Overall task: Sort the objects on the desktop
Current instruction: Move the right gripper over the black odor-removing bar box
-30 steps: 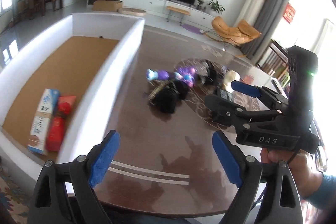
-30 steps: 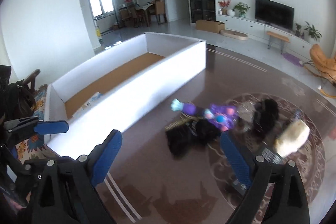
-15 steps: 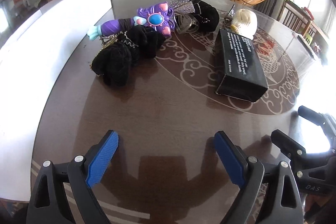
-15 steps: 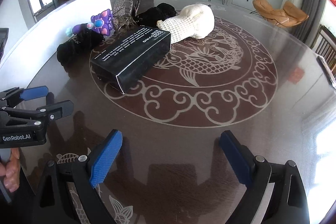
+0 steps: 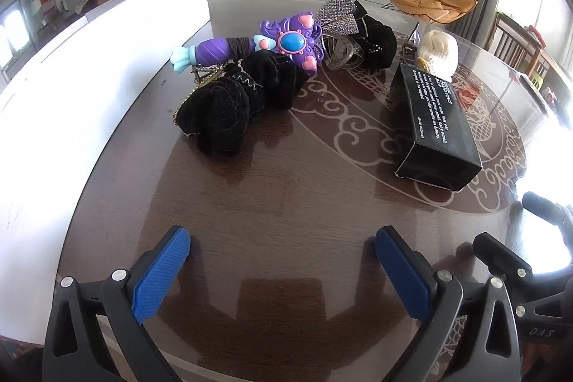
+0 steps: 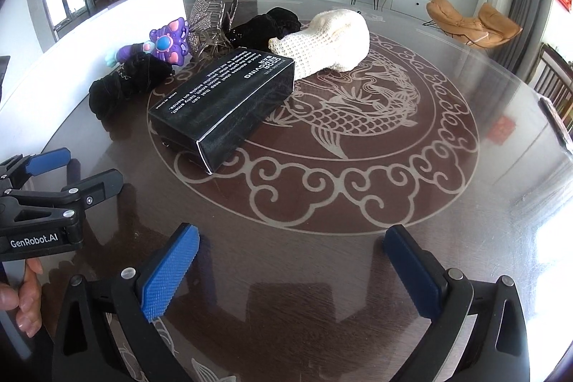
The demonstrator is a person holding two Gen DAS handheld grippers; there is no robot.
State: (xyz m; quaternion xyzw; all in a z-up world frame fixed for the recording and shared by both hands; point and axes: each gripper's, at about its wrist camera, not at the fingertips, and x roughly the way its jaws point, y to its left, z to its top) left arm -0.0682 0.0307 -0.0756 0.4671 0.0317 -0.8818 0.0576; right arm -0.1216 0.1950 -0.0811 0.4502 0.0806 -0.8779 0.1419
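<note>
Both grippers, left point(image 5: 283, 256) and right point(image 6: 292, 256), jaws just opened wide, empty, low over the worktop point(image 5: 286, 203). Pile well ahead: black box point(image 6: 222, 99), toy point(image 5: 286, 42) tangled with black cloth point(image 5: 229, 106). Risk: grabbing the toy drags the cloth and chain; glossy box may slip.

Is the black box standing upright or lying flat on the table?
Lying flat: the black box rests on a long face, its printed side up, on the table.
</note>
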